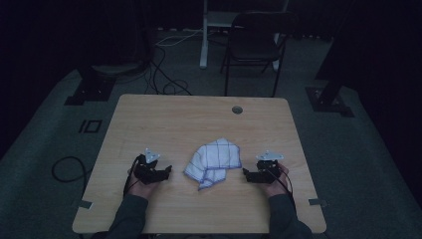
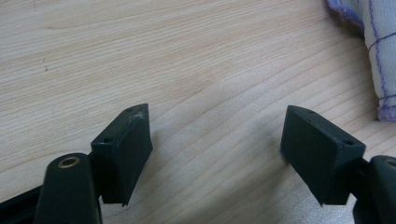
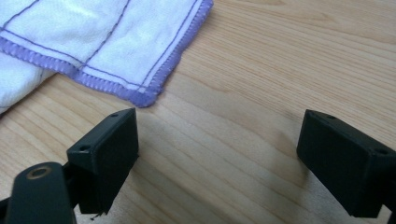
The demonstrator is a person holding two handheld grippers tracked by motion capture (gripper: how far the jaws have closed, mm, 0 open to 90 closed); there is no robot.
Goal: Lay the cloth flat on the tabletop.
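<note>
A white cloth with purple grid lines and a purple hem (image 1: 213, 157) lies crumpled in the middle of the wooden table (image 1: 199, 119). My left gripper (image 1: 168, 170) rests to its left, open, jaws wide apart over bare wood (image 2: 217, 130); the cloth's edge (image 2: 378, 56) shows at the upper right of the left gripper view. My right gripper (image 1: 245, 172) sits to the cloth's right, also open (image 3: 219, 140). A corner of the cloth (image 3: 102, 42) lies just beyond its left jaw, untouched.
A round cable hole (image 1: 237, 109) sits near the table's far edge. Beyond the table stand a dark folding chair (image 1: 254, 45) and a white post (image 1: 204, 35), with cables (image 1: 164, 74) on the grey floor. Dark stand bases flank the table.
</note>
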